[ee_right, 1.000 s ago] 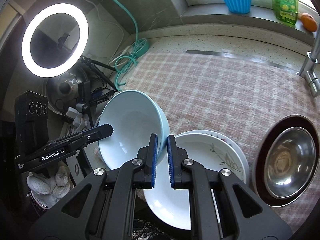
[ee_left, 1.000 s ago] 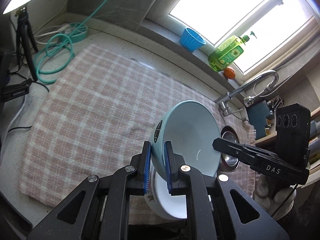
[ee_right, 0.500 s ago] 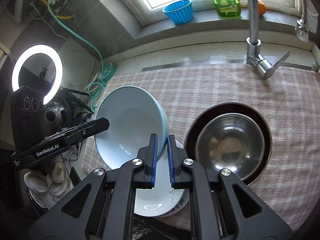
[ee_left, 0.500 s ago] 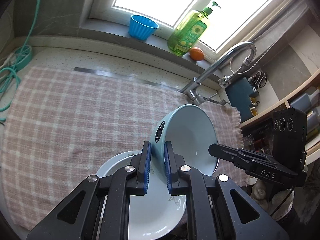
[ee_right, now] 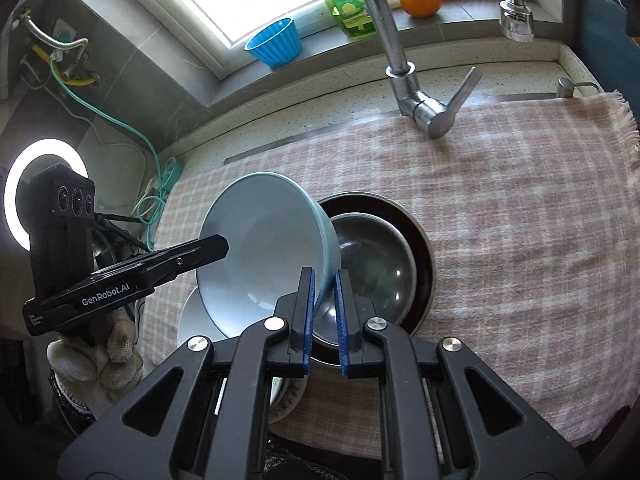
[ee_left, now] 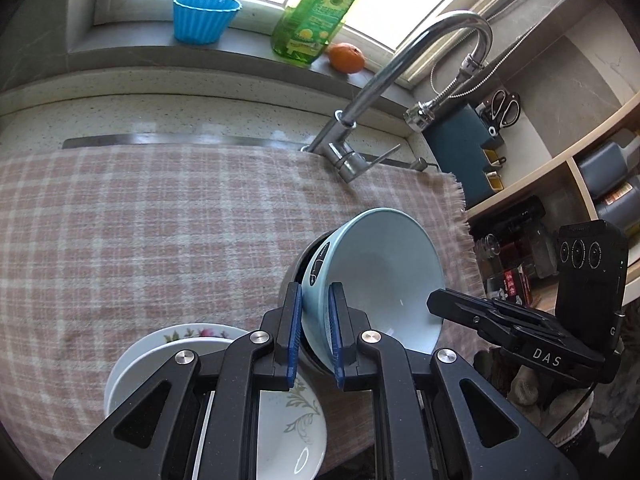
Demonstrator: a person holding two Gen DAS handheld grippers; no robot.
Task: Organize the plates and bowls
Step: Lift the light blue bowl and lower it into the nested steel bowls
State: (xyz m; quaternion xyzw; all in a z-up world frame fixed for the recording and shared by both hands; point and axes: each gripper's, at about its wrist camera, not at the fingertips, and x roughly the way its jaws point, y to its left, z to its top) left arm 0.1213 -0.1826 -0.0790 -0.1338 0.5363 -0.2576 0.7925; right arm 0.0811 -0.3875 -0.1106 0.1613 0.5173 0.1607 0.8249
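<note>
the light blue bowl is held tilted in the air, its opening turned sideways, pinched at the rim from two sides. the left tongs are clamped on one part of its rim, one blue pad inside the wall and one outside. the right tongs grip the opposite part of the rim the same way. each pair of tongs shows in the other's view as a black arm reaching to the bowl's far edge.

just below and behind the bowl sits a steel bowl resting inside a dark plate; whether the blue bowl touches the steel one cannot be told. beside them, nearer the left tongs, lies a stack of white plates with a floral pattern on the rim.

all of this rests on a pink checked cloth spread over the speckled tabletop. a chrome faucet rises at the cloth's far edge. on the window sill stand a blue fluted cup, a green soap bottle and an orange. a lit ring light stands off to the side in the right wrist view.
</note>
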